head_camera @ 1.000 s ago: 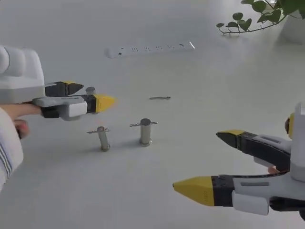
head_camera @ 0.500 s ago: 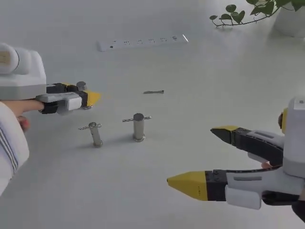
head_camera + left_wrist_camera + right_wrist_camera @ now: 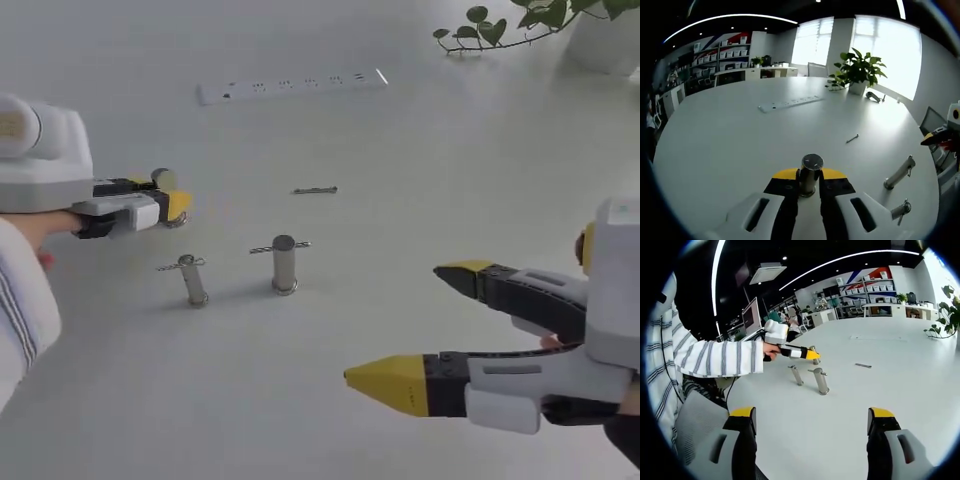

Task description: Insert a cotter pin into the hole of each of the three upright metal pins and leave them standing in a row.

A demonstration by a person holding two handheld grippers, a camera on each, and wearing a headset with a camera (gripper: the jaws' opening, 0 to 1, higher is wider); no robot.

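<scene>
Head view: left gripper (image 3: 168, 195) lies level, jaws clasping rear metal pin (image 3: 163, 178).

No text, number or brand can be read anywhere. The power strip (image 3: 290, 86) at the upper middle of the head view carries small marks beside its sockets, too small to make out. The boxes on the shelves (image 3: 735, 52) at the upper left of the left gripper view are too blurred for any label, and the red and blue wall graphic (image 3: 737, 37) above them gives no legible letters.
</scene>
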